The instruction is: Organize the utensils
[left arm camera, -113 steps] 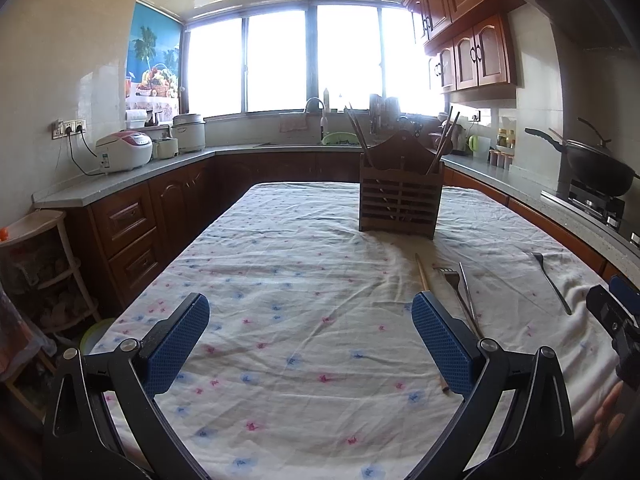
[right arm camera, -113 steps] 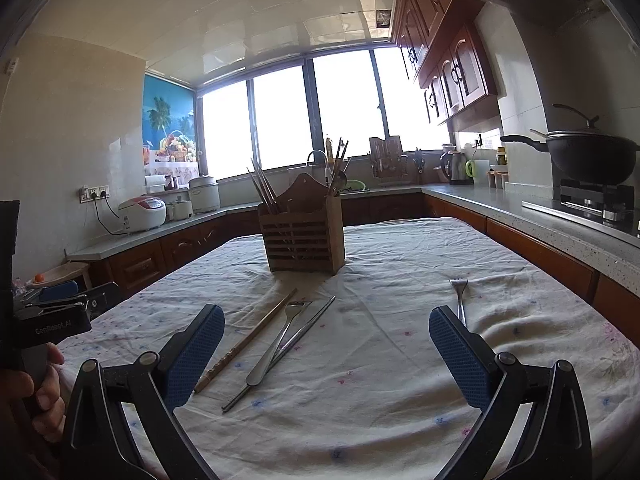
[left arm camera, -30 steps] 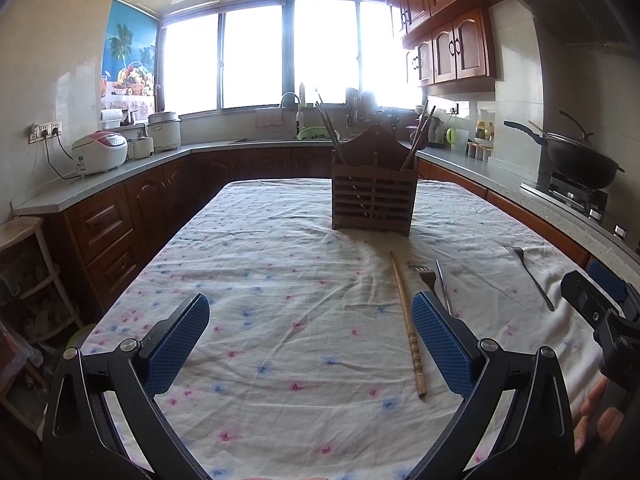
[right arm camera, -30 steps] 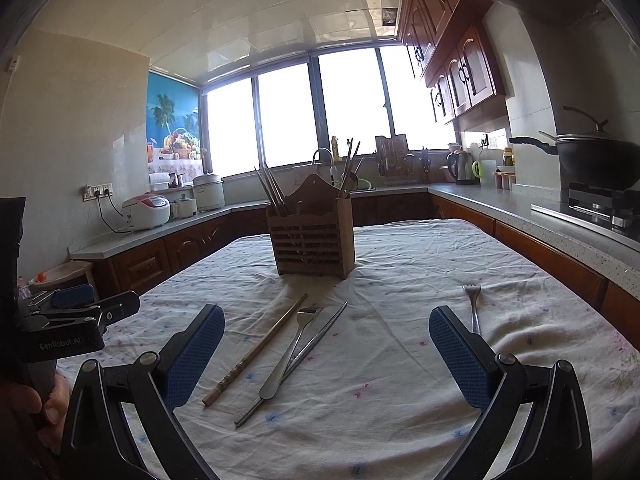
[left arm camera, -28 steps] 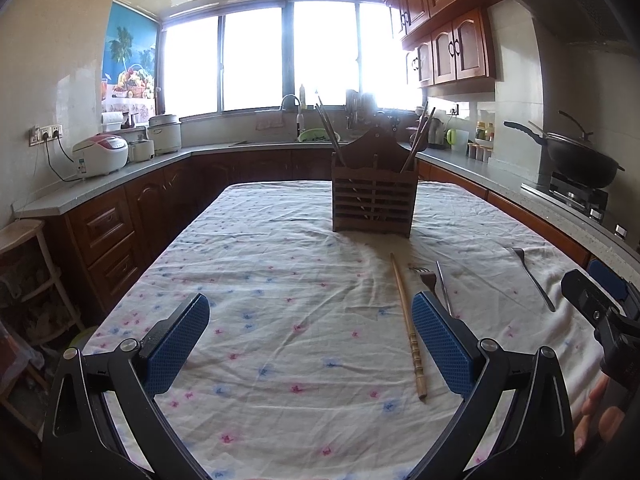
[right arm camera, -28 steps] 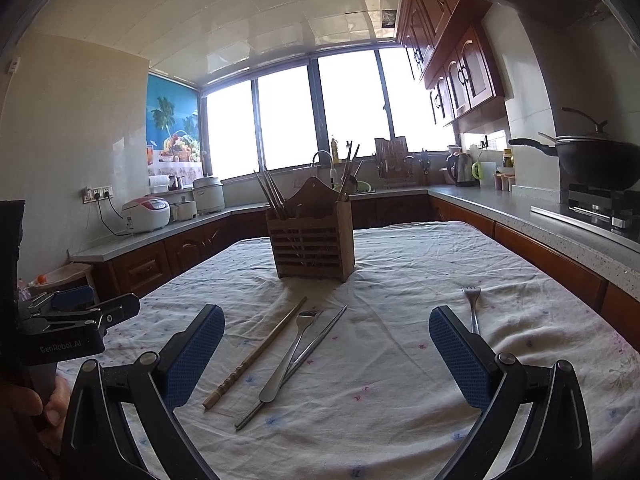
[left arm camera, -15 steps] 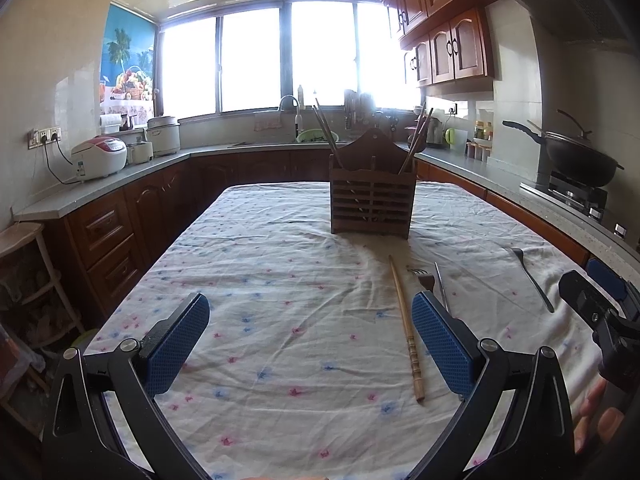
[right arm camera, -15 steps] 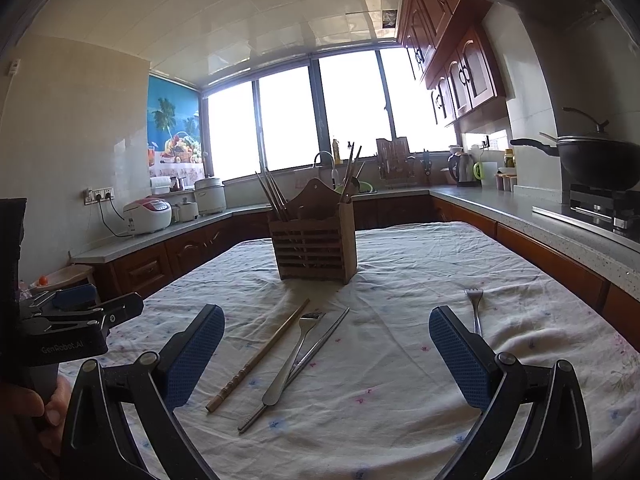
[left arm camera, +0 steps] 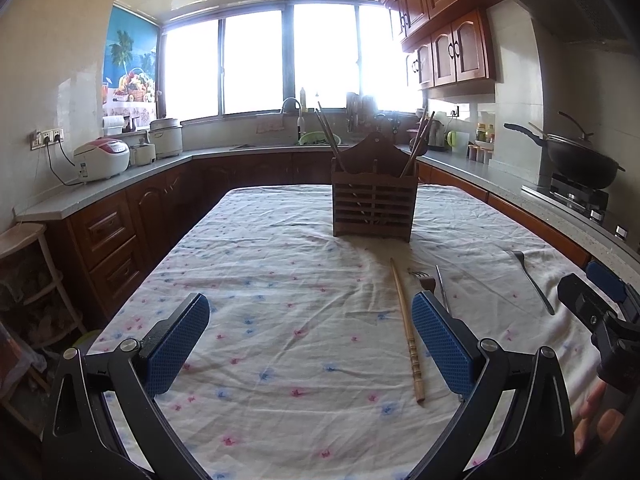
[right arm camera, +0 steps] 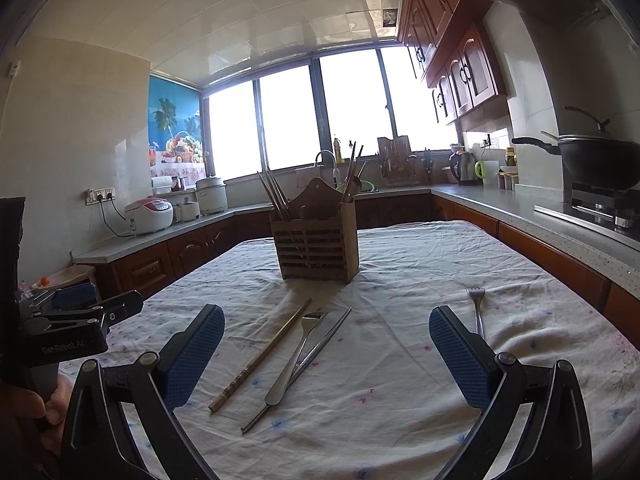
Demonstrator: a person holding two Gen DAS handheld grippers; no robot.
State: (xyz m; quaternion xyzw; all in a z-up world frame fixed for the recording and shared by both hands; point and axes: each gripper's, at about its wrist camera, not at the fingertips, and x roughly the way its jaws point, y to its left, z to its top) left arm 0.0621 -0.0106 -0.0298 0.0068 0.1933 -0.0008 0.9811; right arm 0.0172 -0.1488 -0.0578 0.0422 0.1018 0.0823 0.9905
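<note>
Grippers: left gripper (left arm camera: 310, 346) wide apart, empty | right gripper (right arm camera: 326, 354) wide apart, empty | wooden chopstick (right arm camera: 262, 354), fork (right arm camera: 294, 358), metal chopsticks (right arm camera: 306, 362) flat on tablecloth (right arm camera: 400, 400), 12 o'clock of right gripper | second fork (right arm camera: 476, 306) at 1 o'clock | utensil holder (right arm camera: 316, 244) upright beyond, 12 o'clock

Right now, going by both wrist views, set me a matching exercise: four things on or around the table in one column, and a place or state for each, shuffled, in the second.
Things:
1. wooden chopstick
2. lone fork
3. utensil holder
4. wok

Places or states:
A. on the stove at the right counter
B. standing upright mid-table with chopsticks in it
C. lying alone near the right gripper's right finger
D. lying leftmost of the three utensils grouped on the tablecloth

Pairs: 1-D, 2-C, 3-B, 4-A
</note>
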